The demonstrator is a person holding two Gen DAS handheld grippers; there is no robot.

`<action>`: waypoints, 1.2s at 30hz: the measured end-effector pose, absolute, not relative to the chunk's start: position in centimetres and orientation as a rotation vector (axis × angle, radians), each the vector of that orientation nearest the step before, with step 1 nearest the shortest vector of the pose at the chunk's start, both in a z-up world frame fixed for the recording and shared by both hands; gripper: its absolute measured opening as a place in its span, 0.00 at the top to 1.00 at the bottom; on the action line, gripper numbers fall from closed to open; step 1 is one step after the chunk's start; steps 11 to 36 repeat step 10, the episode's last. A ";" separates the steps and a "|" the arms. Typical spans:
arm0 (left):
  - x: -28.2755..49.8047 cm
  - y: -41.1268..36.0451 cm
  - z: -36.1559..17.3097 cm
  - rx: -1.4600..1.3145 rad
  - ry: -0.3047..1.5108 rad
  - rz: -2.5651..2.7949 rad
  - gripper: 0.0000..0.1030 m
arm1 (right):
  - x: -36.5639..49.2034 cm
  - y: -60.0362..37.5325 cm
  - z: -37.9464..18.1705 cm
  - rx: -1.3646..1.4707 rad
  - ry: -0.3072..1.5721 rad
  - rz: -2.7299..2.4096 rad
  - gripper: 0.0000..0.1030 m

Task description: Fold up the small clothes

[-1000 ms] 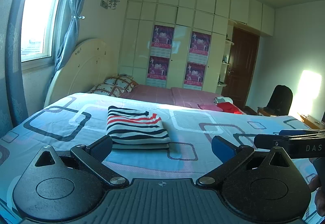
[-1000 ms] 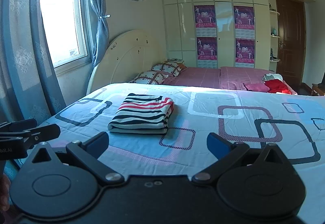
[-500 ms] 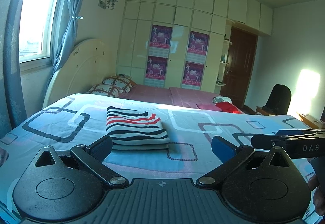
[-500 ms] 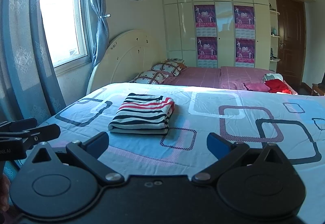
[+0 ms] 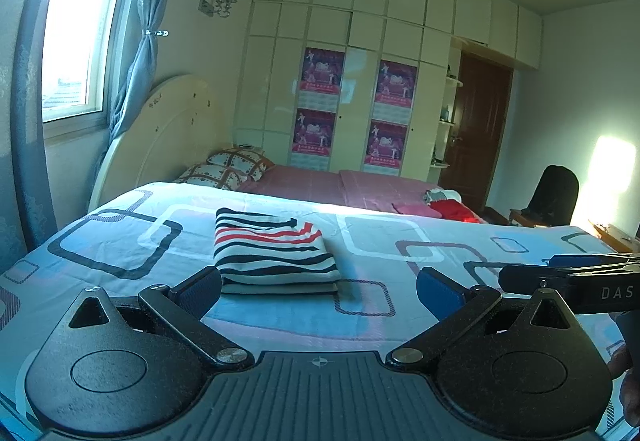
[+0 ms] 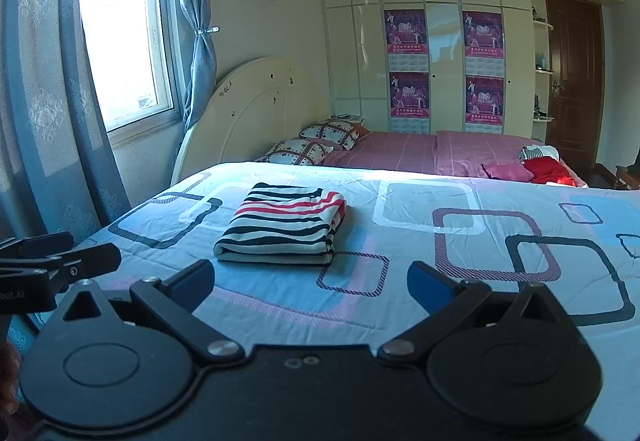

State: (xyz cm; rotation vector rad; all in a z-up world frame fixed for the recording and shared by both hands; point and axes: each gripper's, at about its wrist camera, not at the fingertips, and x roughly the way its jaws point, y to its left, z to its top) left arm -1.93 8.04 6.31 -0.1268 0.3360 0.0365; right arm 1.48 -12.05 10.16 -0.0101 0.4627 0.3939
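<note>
"das" on the right tongs (image 5: 576, 277)

The left tongs (image 5: 318, 291) are spread wide, the two blue-padded fingers (image 5: 200, 291) splayed well apart with nothing between them, held low and roughly level, pointing forward. The right tongs (image 6: 310, 287) stand the same way, blue pads (image 6: 430, 291) wide apart and gripping nothing. The two sit side by side at about the same height: the right one juts into the left wrist view from the right edge, and the left one enters the right wrist view from the left edge. A bit of the person's right hand (image 5: 628, 385) shows at the lower right edge of the left view, and a sliver of the left hand (image 6: 8, 377) at the lower left edge of the right view.
</note>
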 end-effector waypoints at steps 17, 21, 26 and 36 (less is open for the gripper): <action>-2.1 8.1 6.1 -0.114 0.313 0.068 0.00 | 1.6 -12.1 10.2 -0.007 0.460 0.399 0.00; -2.1 8.1 6.1 -0.114 0.313 0.068 0.00 | 1.6 -12.1 10.2 -0.007 0.460 0.399 0.00; -2.1 8.1 6.1 -0.114 0.313 0.068 0.00 | 1.6 -12.1 10.2 -0.007 0.460 0.399 0.00; -2.1 8.1 6.1 -0.114 0.313 0.068 0.00 | 1.6 -12.1 10.2 -0.007 0.460 0.399 0.00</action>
